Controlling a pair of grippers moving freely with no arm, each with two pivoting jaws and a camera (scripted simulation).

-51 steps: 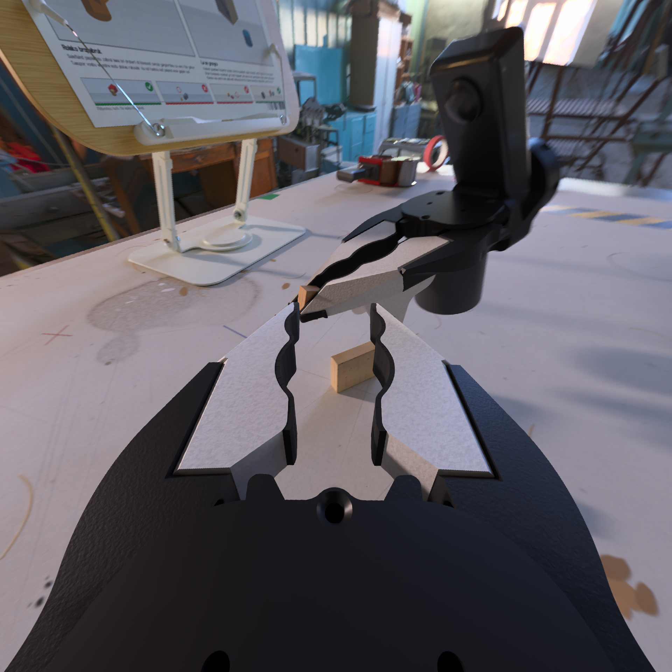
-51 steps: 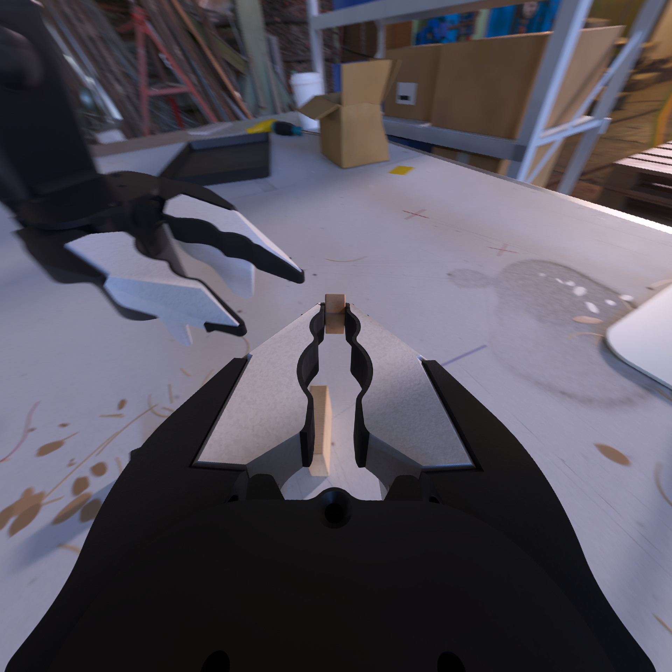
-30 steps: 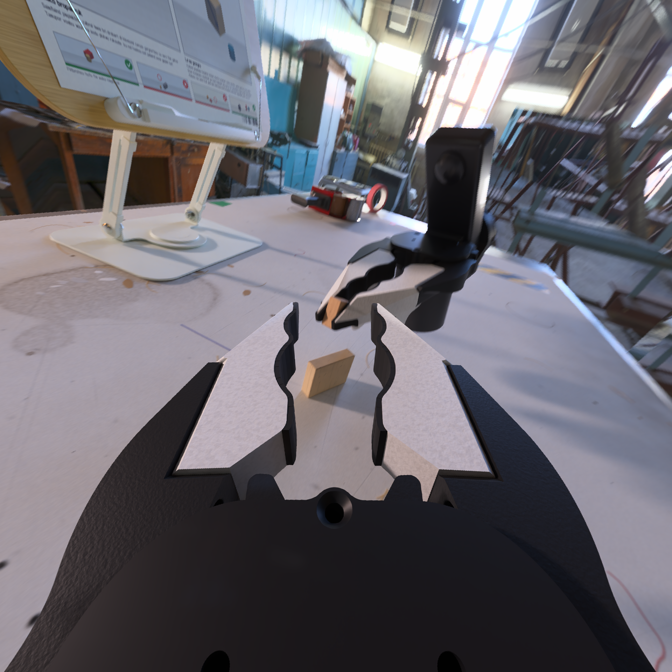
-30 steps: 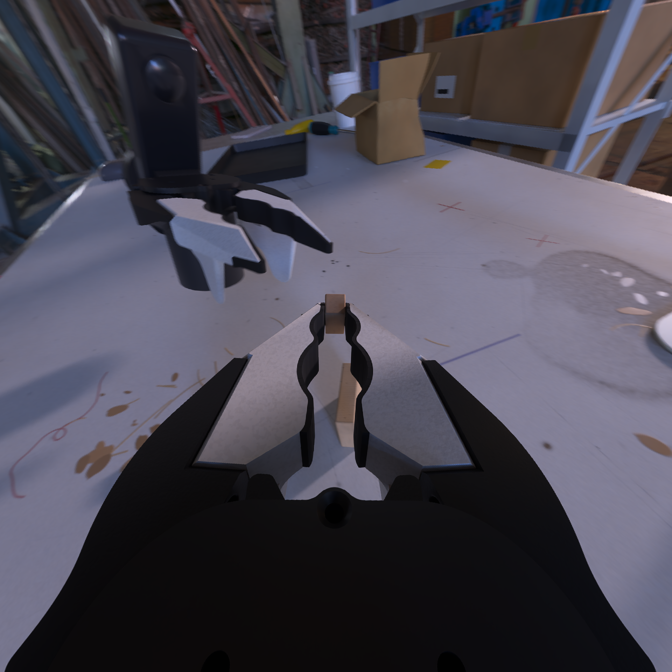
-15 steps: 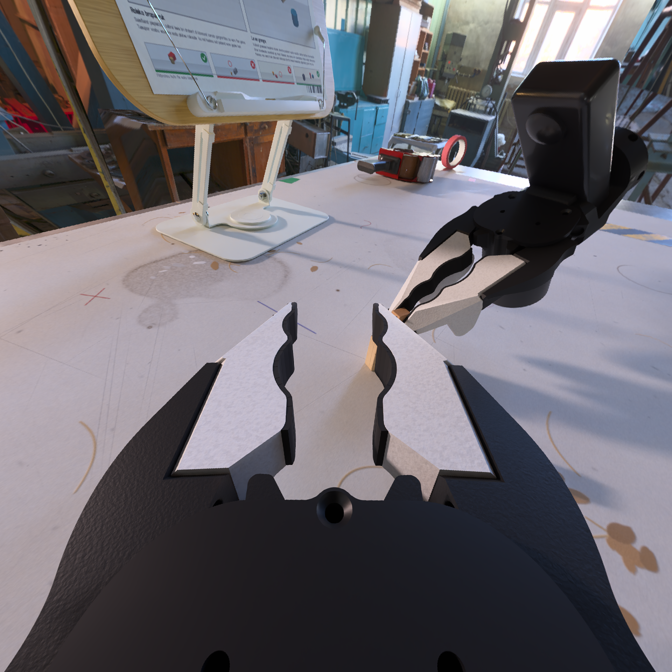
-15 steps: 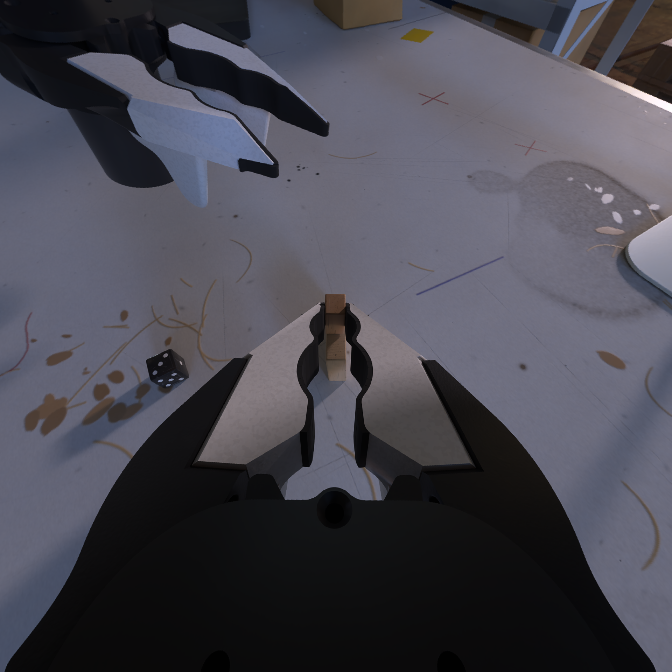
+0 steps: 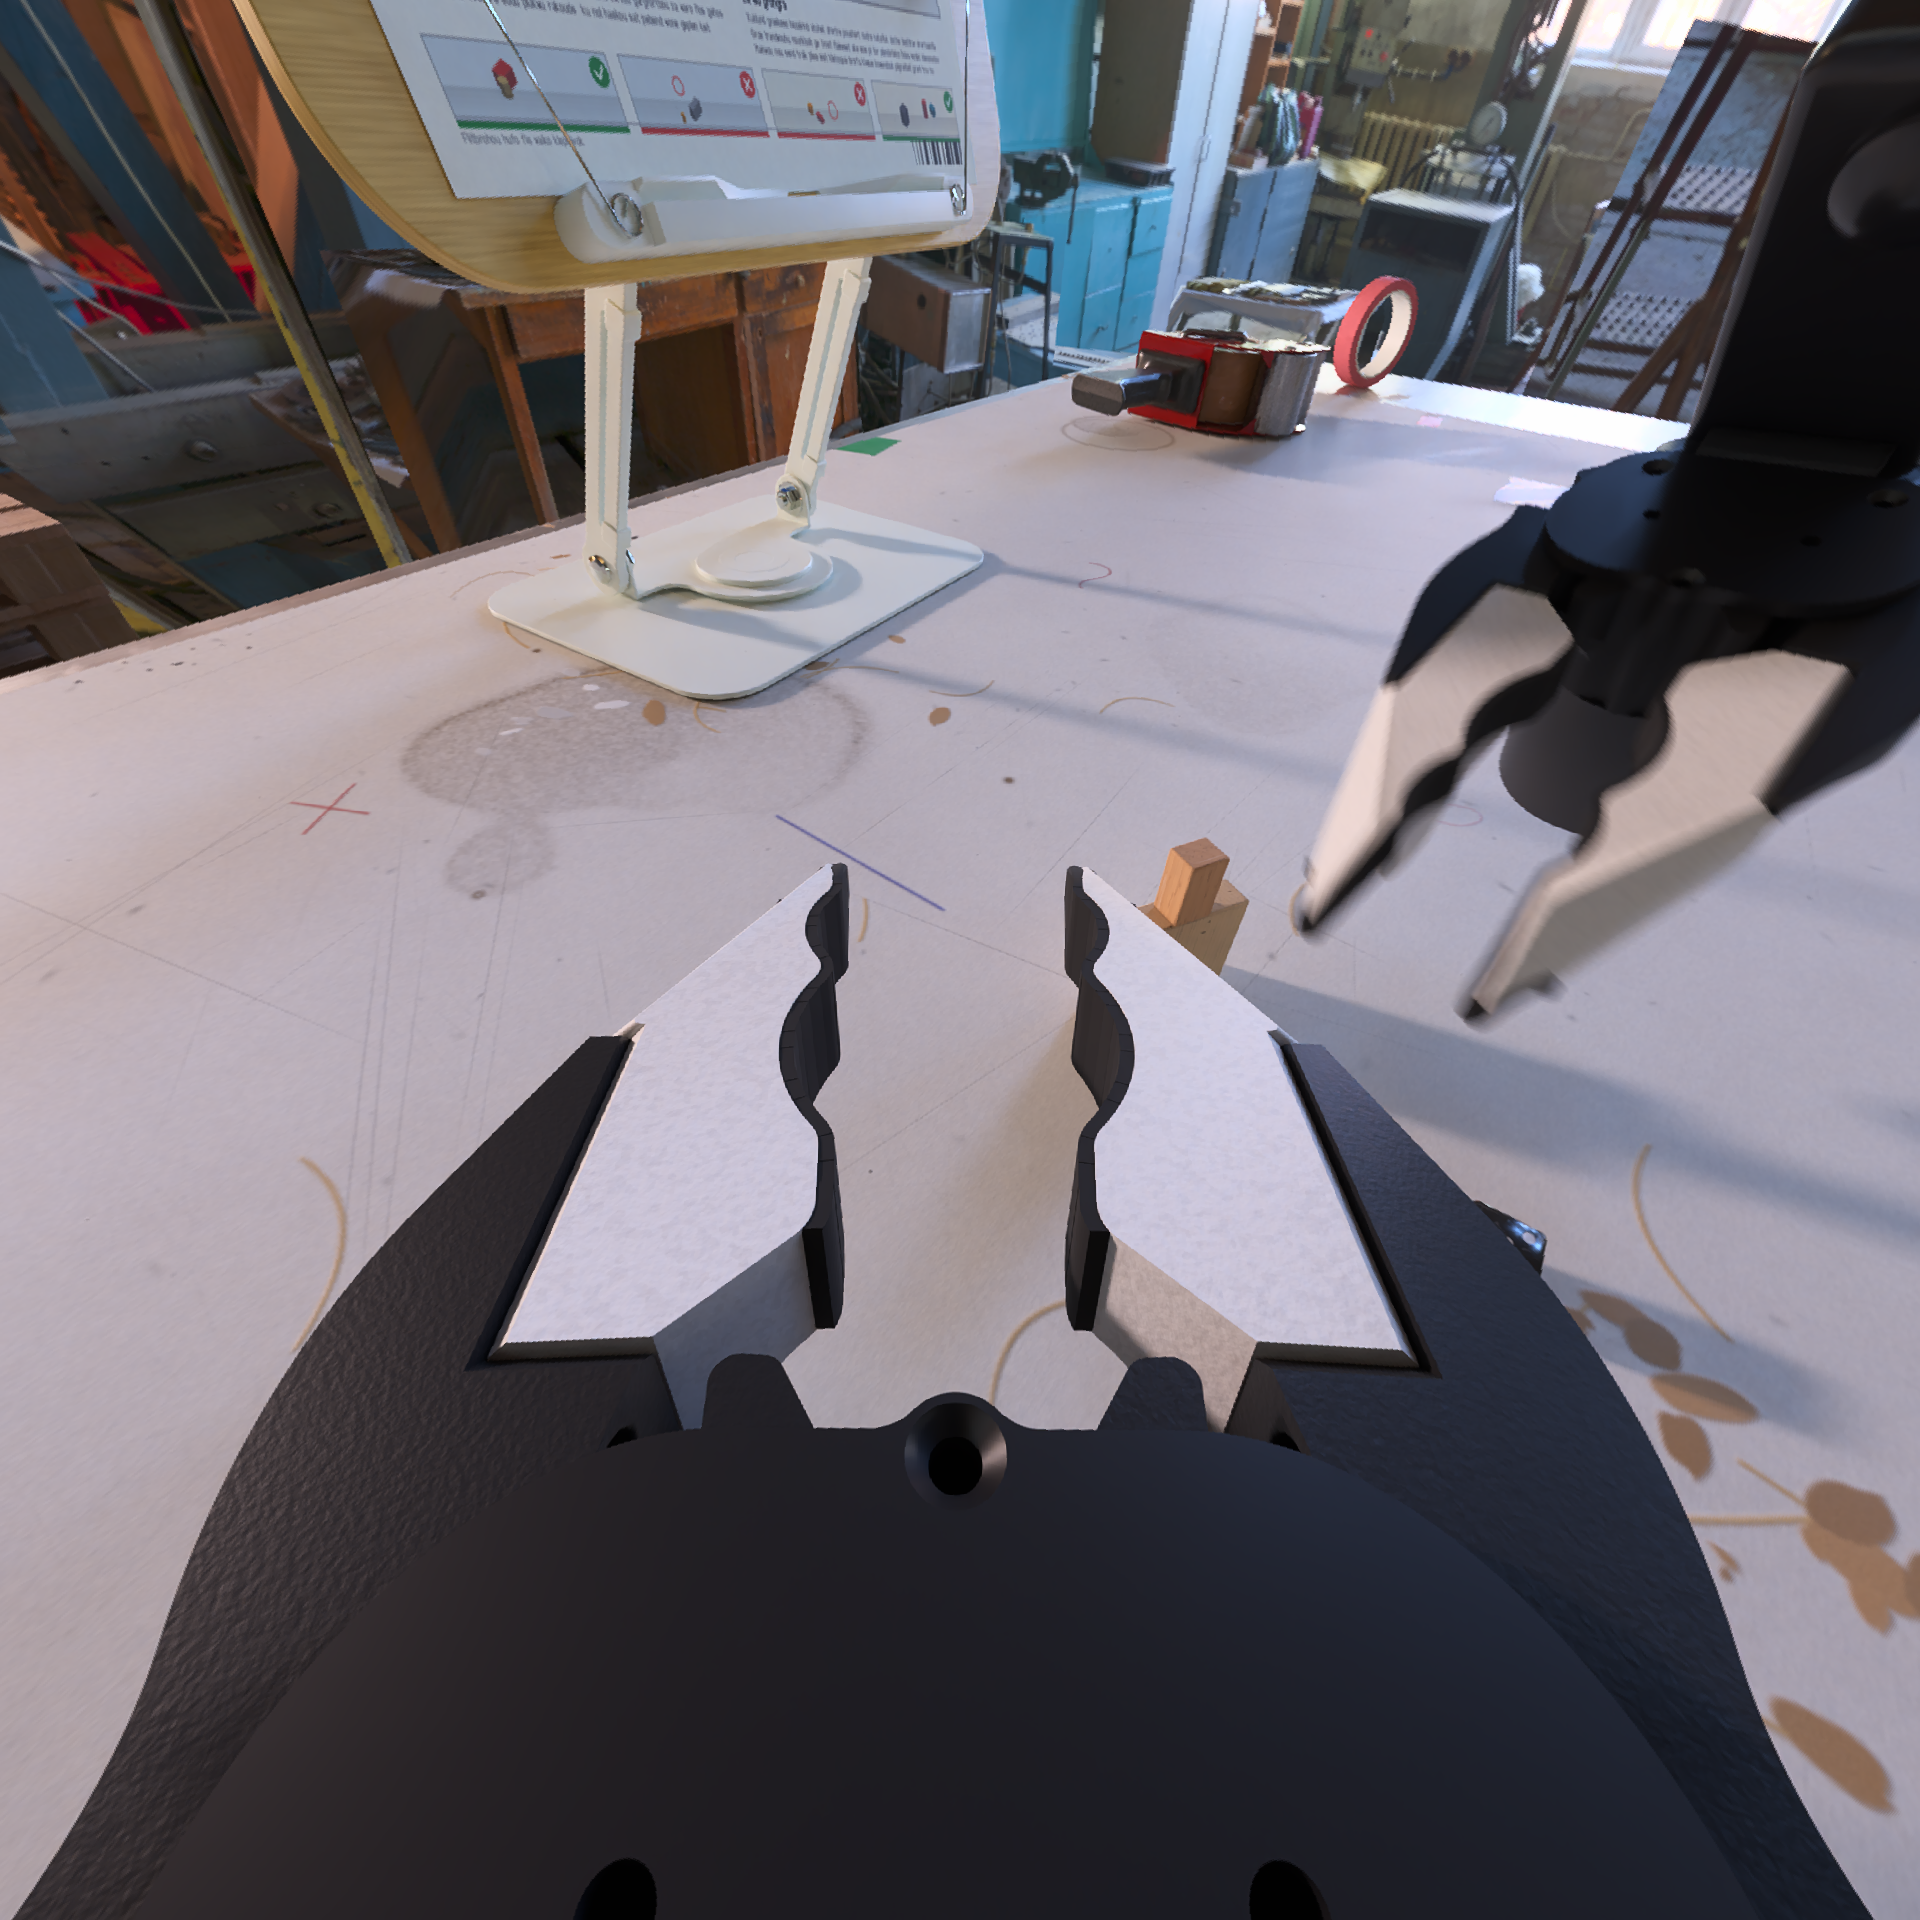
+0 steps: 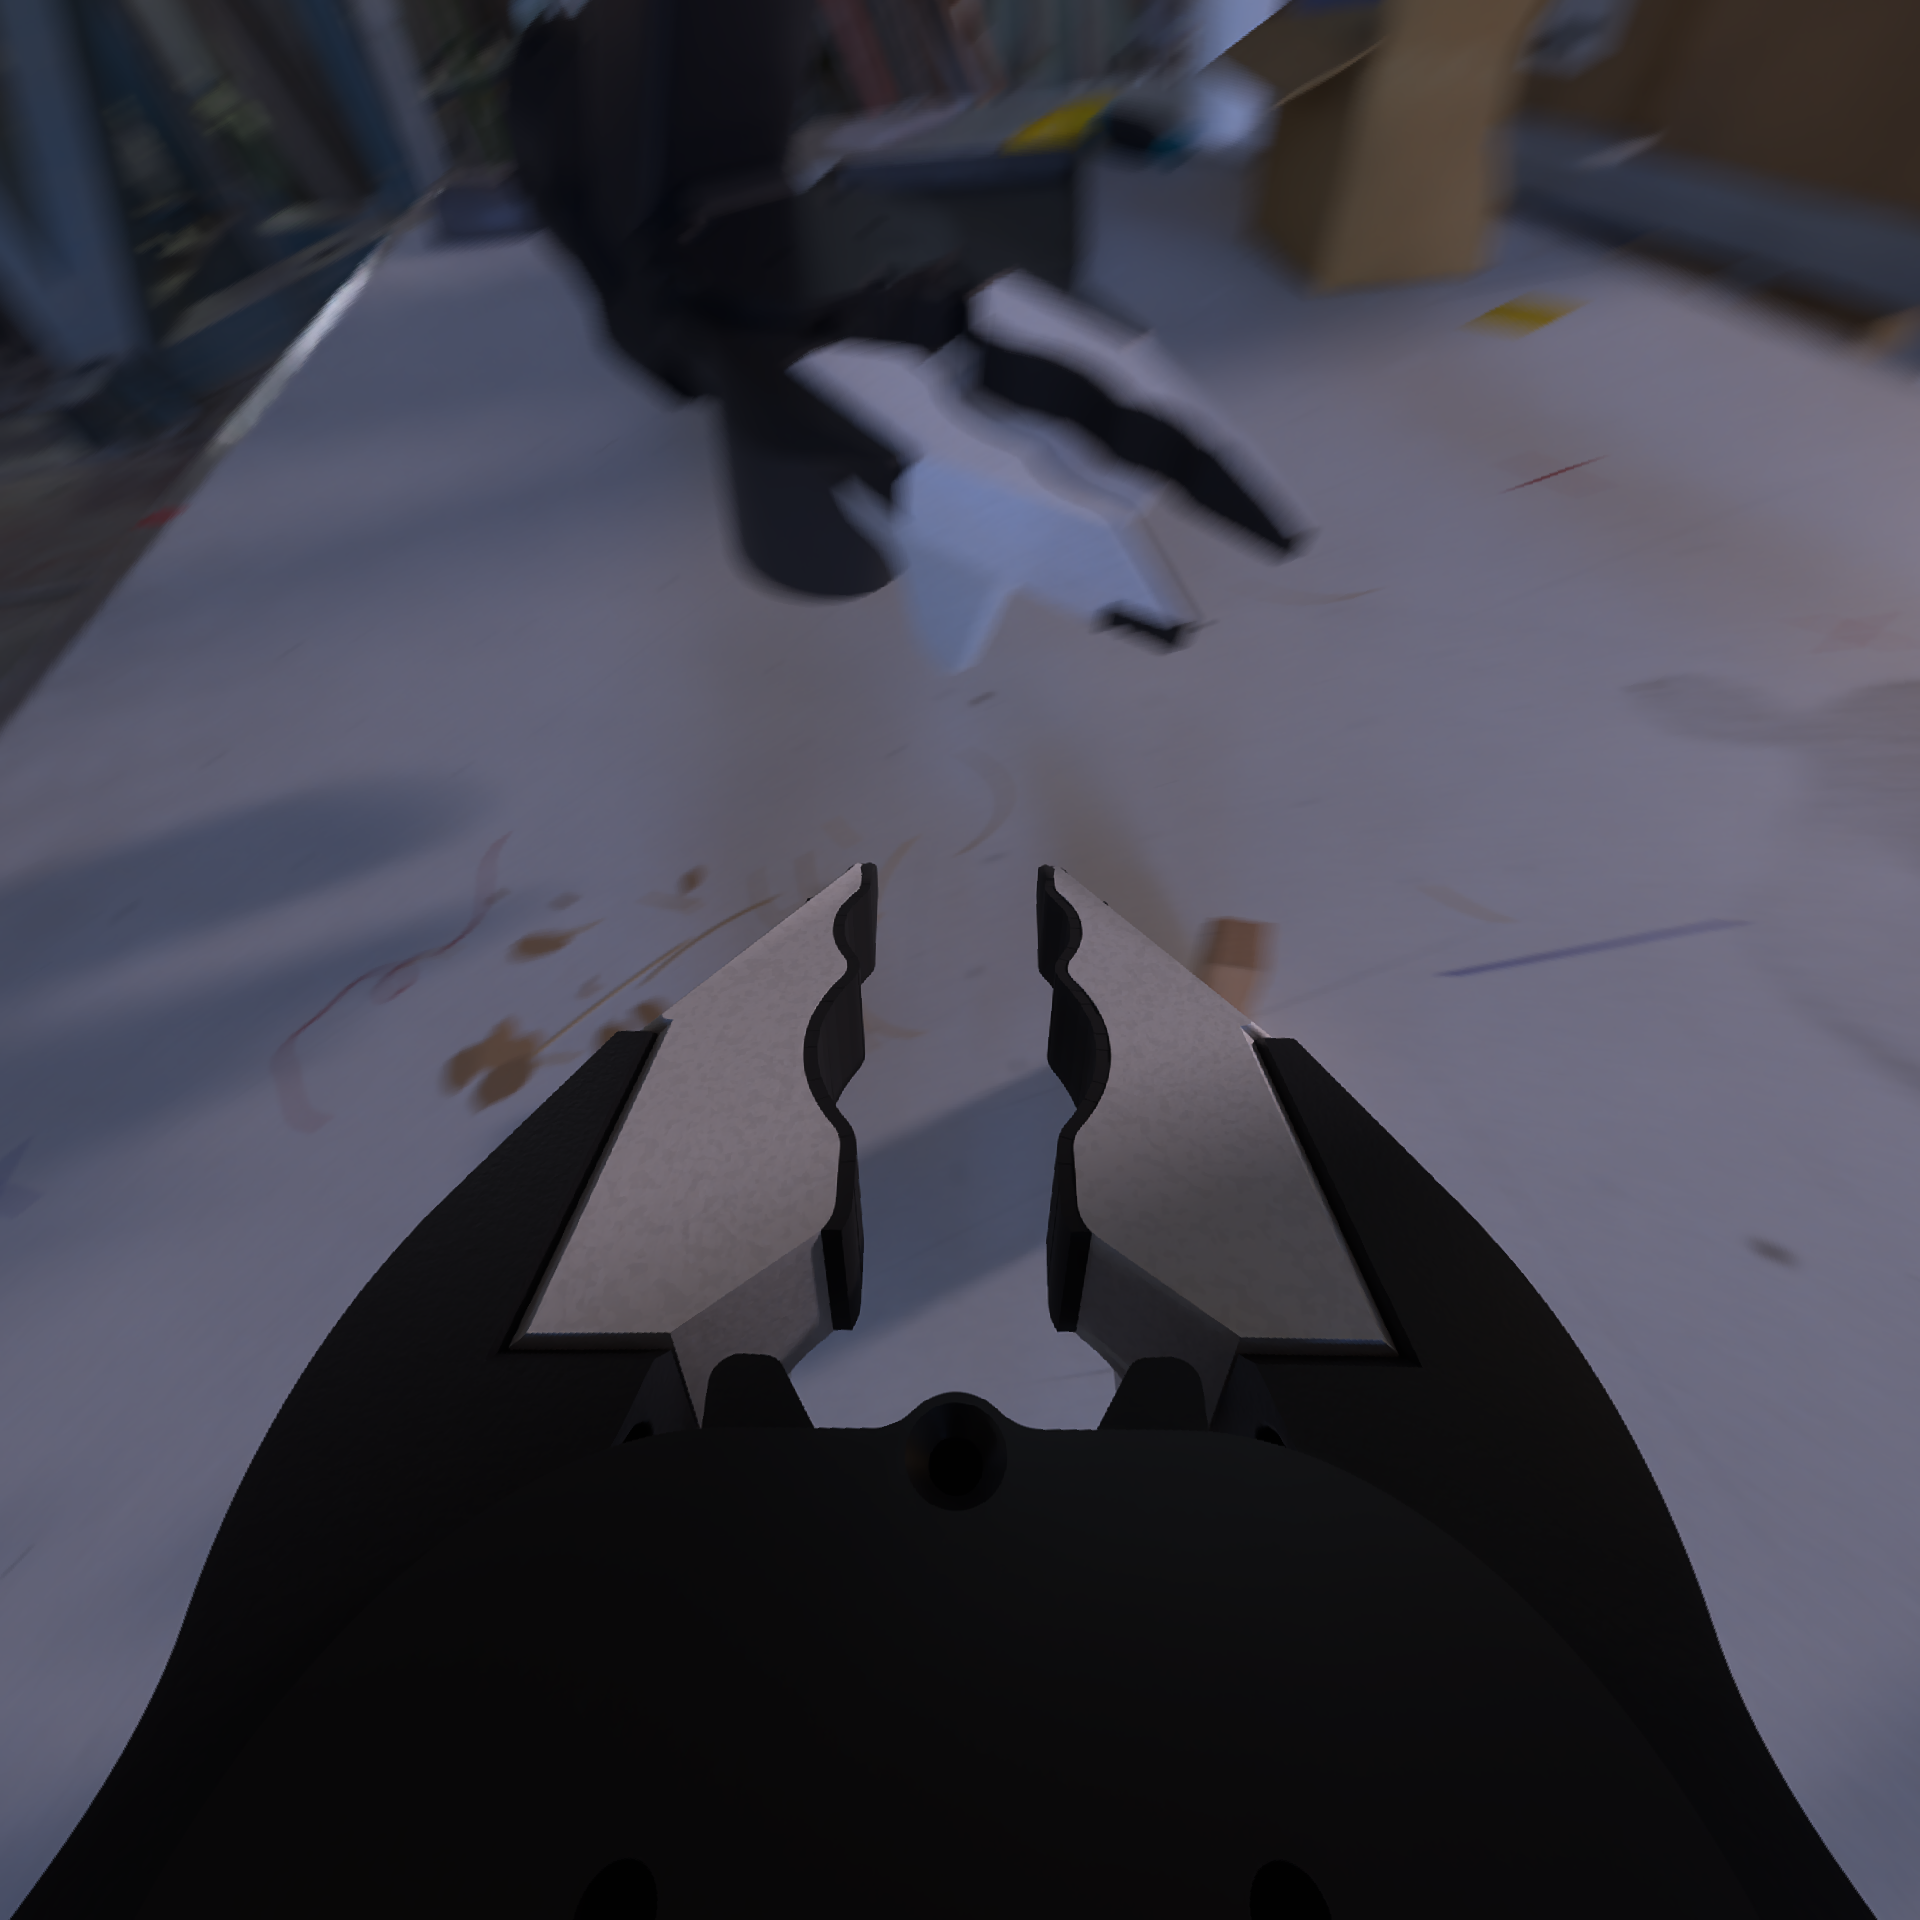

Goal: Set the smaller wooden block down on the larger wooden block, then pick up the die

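Observation:
In the left wrist view the smaller wooden block (image 7: 1193,881) stands upright on the larger wooden block (image 7: 1214,932), just beyond my left gripper's right fingertip. My left gripper (image 7: 956,883) is open and empty, low over the table. My right gripper (image 7: 1392,966) is open and empty, to the right of the blocks and apart from them. The right wrist view is blurred: the right gripper (image 8: 956,878) is open, the blocks (image 8: 1233,956) sit right of its right finger, and the left gripper (image 8: 1216,582) is farther off. A small black object (image 7: 1522,1238), perhaps the die, peeks out beside the left gripper's body.
A white document stand (image 7: 748,592) stands at the back of the table, with a red tool (image 7: 1205,390) and a red tape roll (image 7: 1377,327) beyond it. A cardboard box (image 8: 1382,156) is at the far right. The table edge (image 8: 291,343) runs along the left.
My right gripper has opened and let go of the smaller block, which now stands on the larger block. The right gripper has drawn back and swung so the blocks lie to its right.

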